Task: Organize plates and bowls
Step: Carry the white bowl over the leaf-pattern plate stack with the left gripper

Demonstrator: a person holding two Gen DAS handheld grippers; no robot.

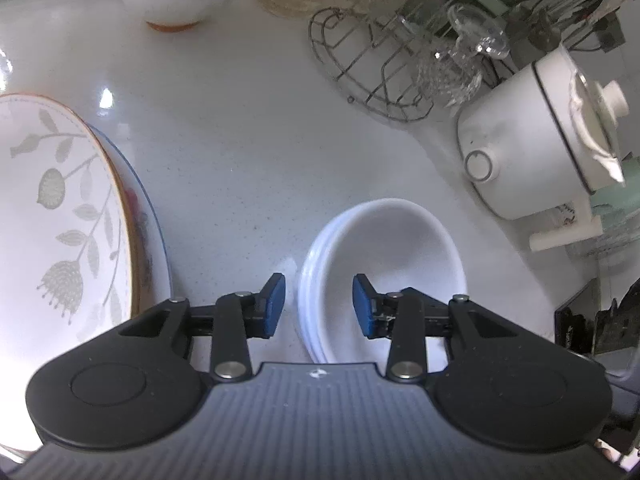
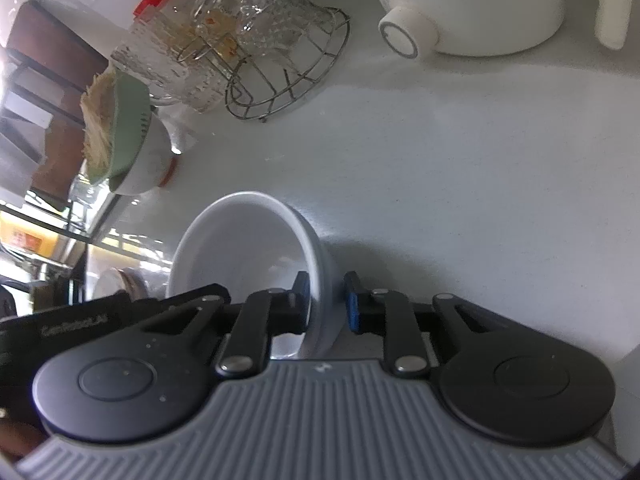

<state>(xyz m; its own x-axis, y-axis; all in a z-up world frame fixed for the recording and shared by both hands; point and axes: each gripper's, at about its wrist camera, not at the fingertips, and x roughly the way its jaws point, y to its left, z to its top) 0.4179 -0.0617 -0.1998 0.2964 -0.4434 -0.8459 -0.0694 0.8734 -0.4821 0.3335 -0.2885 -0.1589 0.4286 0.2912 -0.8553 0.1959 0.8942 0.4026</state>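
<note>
1. Left wrist view: your left gripper (image 1: 319,306) is spread and grasps nothing. Its fingers straddle the near rim of the glossy, smooth white bowl stack (image 1: 384,276) just ahead. The leaf-patterned plates (image 1: 60,216) lie to its left.
2. Right wrist view: your right gripper (image 2: 327,304) pinches the tilted white bowl (image 2: 248,248) by its rim, likely mid-carry. Next, nest it gently onto the stack.

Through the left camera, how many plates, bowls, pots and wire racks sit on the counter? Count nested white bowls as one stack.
Plates: 2, patterned plate over blue-rimmed plate
White bowl stack: 1
Green-rimmed bowl: 1
White pot: 1
Wire rack: 1
Total: 6
</note>
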